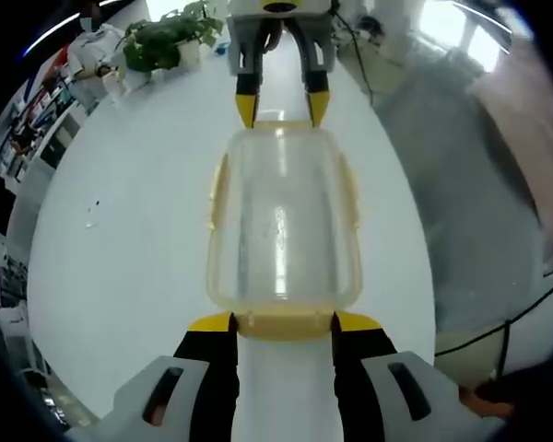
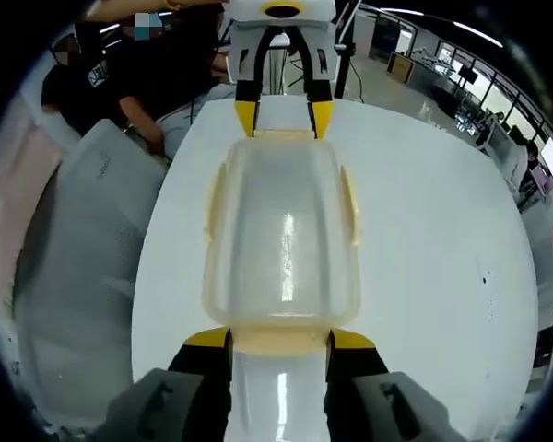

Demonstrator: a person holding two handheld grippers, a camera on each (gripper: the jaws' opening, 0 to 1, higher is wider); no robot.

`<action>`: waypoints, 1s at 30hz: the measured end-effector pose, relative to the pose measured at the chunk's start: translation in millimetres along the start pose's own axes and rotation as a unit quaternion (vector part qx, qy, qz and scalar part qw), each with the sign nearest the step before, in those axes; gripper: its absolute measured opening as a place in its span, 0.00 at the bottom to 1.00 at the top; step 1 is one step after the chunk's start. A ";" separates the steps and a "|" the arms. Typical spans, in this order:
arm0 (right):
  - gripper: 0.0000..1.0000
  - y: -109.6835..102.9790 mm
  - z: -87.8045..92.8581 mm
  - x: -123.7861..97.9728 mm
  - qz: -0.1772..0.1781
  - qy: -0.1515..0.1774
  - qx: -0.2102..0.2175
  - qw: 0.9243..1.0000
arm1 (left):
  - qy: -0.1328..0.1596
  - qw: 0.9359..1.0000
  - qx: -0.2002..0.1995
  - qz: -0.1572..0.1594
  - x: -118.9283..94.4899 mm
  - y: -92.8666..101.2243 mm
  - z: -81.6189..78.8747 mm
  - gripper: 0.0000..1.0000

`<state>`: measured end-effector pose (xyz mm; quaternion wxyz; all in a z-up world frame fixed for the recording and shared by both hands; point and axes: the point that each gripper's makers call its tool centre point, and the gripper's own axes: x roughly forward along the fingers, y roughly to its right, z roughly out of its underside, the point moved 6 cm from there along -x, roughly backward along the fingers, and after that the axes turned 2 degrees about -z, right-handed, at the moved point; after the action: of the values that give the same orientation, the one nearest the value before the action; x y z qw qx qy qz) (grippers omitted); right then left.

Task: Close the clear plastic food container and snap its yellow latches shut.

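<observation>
A clear plastic container [image 1: 281,221] [image 2: 281,230] with its lid on lies lengthwise on the white table [image 1: 120,239] [image 2: 442,258]. Yellow side latches [image 1: 218,189] [image 2: 350,203] lie along its long edges. In the left gripper view my left gripper [image 1: 284,324] is open, its yellow tips either side of the near end latch [image 1: 281,324]. My right gripper [image 1: 281,106] stands open at the far end. In the right gripper view my right gripper [image 2: 280,339] straddles its near end latch [image 2: 281,343], with the left gripper [image 2: 283,115] open opposite. Whether the latches are snapped I cannot tell.
A potted plant [image 1: 166,37] stands at the table's far corner. A person in grey clothing [image 1: 461,184] [image 2: 83,258] is close along one long table edge, and a black cable [image 1: 525,304] hangs there. People sit beyond the table [image 2: 147,74].
</observation>
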<state>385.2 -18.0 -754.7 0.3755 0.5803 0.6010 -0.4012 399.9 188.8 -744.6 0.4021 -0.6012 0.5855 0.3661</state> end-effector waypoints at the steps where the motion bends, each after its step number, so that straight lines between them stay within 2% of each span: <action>1: 0.37 -0.3 3.2 -2.1 0.000 -0.001 0.001 1.000 | 0.002 1.000 0.000 0.000 1.3 0.0 -3.3 0.37; 10: 0.37 -0.8 28.5 -18.2 -0.007 -0.020 -0.002 1.000 | 0.016 1.000 -0.013 0.001 10.3 4.4 -31.6 0.37; 12: 0.37 -0.5 34.2 -21.2 -0.011 -0.017 0.013 1.000 | 0.018 1.000 -0.013 0.002 11.9 4.6 -36.3 0.37; 30: 0.37 -1.8 79.9 -44.0 -0.003 -0.051 0.010 0.999 | 0.036 0.999 0.000 -0.003 37.0 0.5 -84.1 0.37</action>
<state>384.1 -108.8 -745.9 0.3988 0.5612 0.5787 -0.4371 398.6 97.0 -744.0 0.3821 -0.6158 0.5975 0.3431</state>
